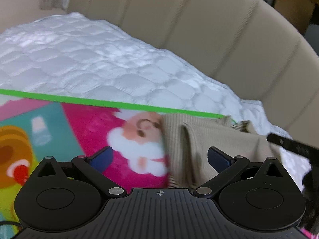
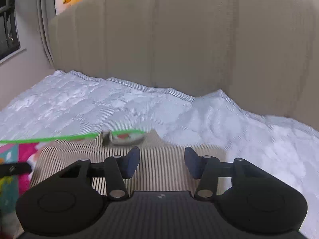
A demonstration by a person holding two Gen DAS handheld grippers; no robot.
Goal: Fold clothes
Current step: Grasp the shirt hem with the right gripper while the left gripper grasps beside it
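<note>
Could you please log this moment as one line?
left tongs open, empty | right tongs open, over sweater | sweater on mat | folding pending

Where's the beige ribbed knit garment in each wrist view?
Left wrist: the beige ribbed knit garment lies right of centre, bunched, between the colourful cartoon-print mat and the white quilted cover.
Right wrist: it fills the lower centre, spread flat under the open right gripper.
Shared landmark: the mat's bright green edge strip, running along the garment's far end in both.
</note>
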